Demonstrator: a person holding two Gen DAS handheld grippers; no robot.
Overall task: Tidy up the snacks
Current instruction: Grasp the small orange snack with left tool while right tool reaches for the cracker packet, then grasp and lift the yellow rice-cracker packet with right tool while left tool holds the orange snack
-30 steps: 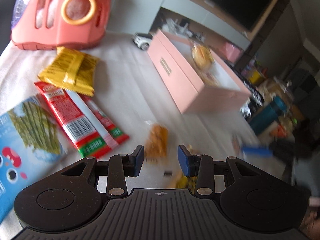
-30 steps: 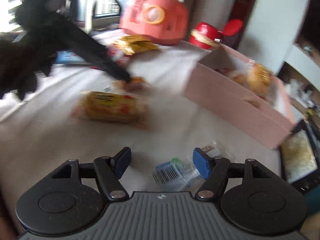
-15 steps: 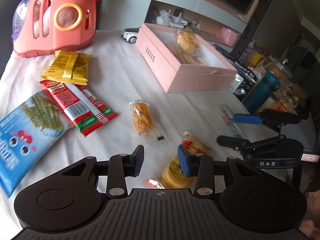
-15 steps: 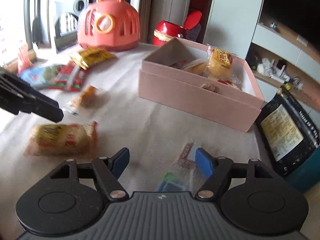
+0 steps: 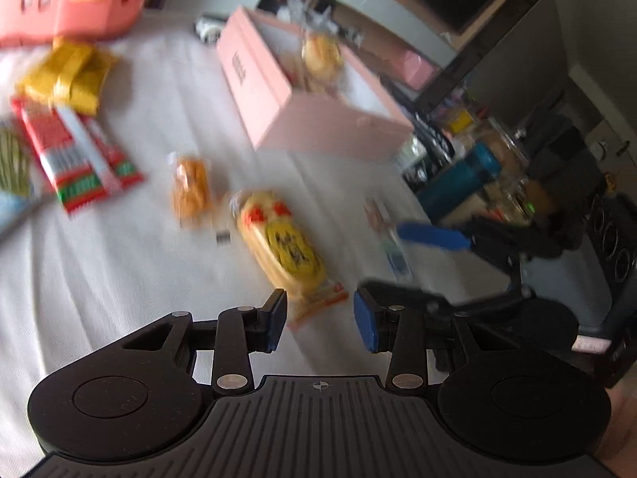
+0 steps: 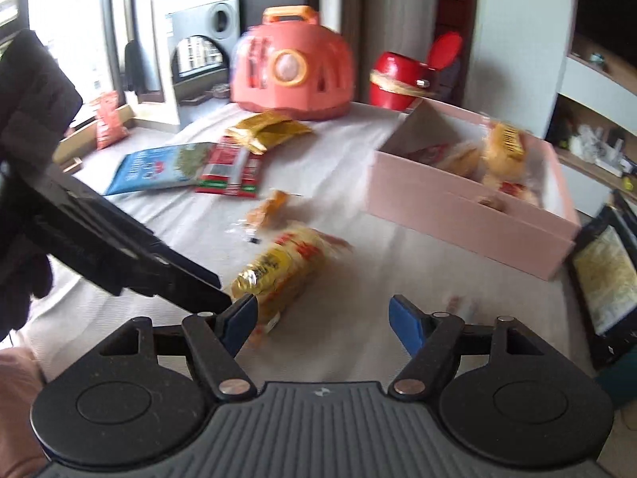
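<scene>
A long yellow cake pack (image 5: 287, 247) lies on the white tablecloth just ahead of my open, empty left gripper (image 5: 320, 320); it also shows in the right wrist view (image 6: 284, 269). A small orange snack bag (image 5: 190, 188) lies beyond it (image 6: 270, 207). The open pink box (image 5: 278, 111) holds several yellow packs (image 6: 503, 151). My right gripper (image 6: 324, 320) is open and empty, close beside the cake pack's end. A small clear wrapper (image 5: 392, 247) lies between the right gripper's fingers (image 5: 432, 236).
Red sausage packs (image 5: 71, 159), a yellow pack (image 5: 65, 75) and a blue seaweed bag (image 6: 159, 167) lie at the left. A pink carrier (image 6: 292, 67) and red tin (image 6: 402, 79) stand at the back. A teal bottle (image 5: 458, 183) stands off the table's right edge.
The left gripper has pulled back and opened wider, so the cake pack now lies fully ahead of it. The right gripper has swung left toward the cake pack.
</scene>
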